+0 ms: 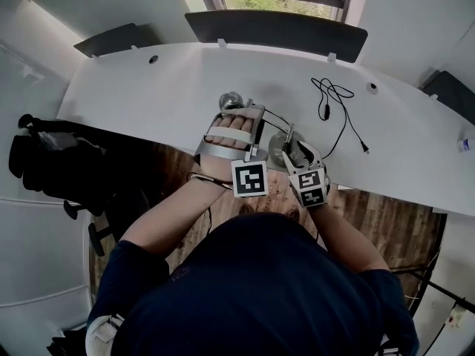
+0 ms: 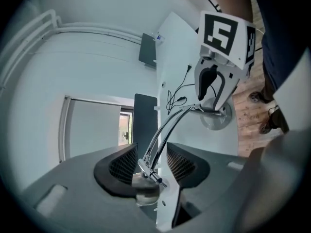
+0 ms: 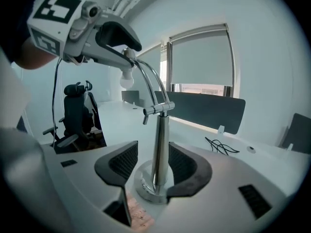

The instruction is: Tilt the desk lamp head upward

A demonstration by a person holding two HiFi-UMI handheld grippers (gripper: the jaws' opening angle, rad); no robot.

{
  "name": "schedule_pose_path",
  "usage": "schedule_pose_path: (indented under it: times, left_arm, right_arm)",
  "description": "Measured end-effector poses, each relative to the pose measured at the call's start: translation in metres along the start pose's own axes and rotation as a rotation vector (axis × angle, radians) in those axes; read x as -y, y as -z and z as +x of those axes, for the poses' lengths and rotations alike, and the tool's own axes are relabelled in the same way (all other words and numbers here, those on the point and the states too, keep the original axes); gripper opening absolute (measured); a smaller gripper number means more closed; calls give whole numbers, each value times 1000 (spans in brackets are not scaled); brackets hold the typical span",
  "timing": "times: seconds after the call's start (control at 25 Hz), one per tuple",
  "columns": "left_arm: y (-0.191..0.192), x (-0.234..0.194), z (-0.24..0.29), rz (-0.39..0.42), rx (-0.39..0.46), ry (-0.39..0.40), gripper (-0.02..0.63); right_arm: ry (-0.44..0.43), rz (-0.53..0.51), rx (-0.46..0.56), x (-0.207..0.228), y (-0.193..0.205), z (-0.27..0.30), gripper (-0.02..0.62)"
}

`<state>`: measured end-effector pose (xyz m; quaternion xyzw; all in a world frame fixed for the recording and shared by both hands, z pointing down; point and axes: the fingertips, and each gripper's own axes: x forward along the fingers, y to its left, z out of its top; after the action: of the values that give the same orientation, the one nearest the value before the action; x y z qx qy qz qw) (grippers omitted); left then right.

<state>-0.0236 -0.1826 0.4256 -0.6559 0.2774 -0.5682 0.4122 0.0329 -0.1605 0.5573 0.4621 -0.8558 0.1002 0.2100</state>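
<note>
Desk lamp (image 1: 286,145), chrome: base on the white worktop (image 1: 148,99) near its front edge, frame centre; lamp head (image 1: 231,101) up-left of base. Left hand-held gripper (image 2: 151,155): jaws apart, thin arm rods between them. Right hand-held gripper (image 3: 151,161): jaws apart, flanking the upright post. Black cable (image 1: 338,106) further right

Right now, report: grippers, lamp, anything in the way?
Left gripper open, lamp arm between jaws, near head. Right gripper open around post, above base. Cable lies apart on desk, nothing in the way.
</note>
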Motion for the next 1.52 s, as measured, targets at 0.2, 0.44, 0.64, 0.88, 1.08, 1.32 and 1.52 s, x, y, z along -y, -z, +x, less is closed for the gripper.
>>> schedule_pose_path:
  times: [0.2,0.44,0.64,0.88,1.08,1.32,1.52]
  left_arm:
    - [5,-10,-18,-80,51,-79,181]
    - [4,-5,-42,-435,230,2,179]
    - [4,-3,-55,-597,333,14,144]
    - [-4,-3,-66,-795,474,66,94]
    - [-6,-6,-76,-913,555,116,51]
    - [-11,5,-81,-995,622,162,10]
    - [-12,21,-81,-1120,669,212,8]
  right_arm:
    - [-32,52,20,-15,-9,-32,202]
    - [-101,88,105,-35,-47,-61,176]
    - [-124,109,176,-44,-81,-76,145]
    - [-158,122,218,-55,-105,-88,85]
    - [-166,120,250,-53,-123,-99,58]
    - [-167,146,252,-56,-117,-100,37]
    - [-193,170,247,-66,-106,-98,18]
